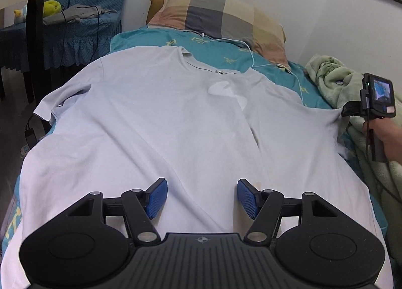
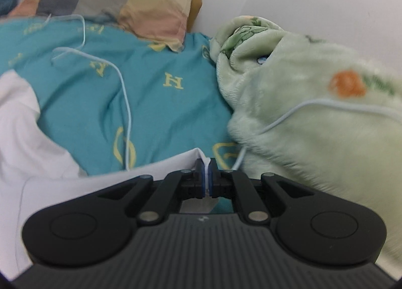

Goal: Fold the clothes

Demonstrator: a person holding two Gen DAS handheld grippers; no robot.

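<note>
Nearest the left-wrist lens, the left gripper point(image 1: 202, 198) hangs just above the shirt's lower body with its blue pads point(image 1: 157, 197) spread wide and nothing between them. From there the scene runs large to small: the bed point(image 1: 226, 55), under a teal sheet, carries the shirt point(image 1: 155, 125), a pale grey-white tee spread flat and front up, collar toward the pillow point(image 1: 216, 15), its left sleeve draped toward the bed's edge and the hem running under the left gripper. A green blanket point(image 2: 314, 118) is bunched against the wall on the right, and a thin white cable point(image 2: 127, 113) wanders over the sheet beside the shirt's right shoulder. The right gripper point(image 2: 206, 176) is pinched closed on a thin fold of the shirt's right sleeve edge, near the blanket; cloth fans toward that grip in tension creases. The fabric looks like light, limp knit: it should lift with almost no effort, sag wherever unsupported, and slide easily over the sheet, so a one-point pull will likely drag it askew rather than fold it. Seams, sleeve ends and hem corners look like the best holds, being doubled and less prone to slip from the pads. The cable lies close enough to snag if the sleeve is swept across it.
</note>
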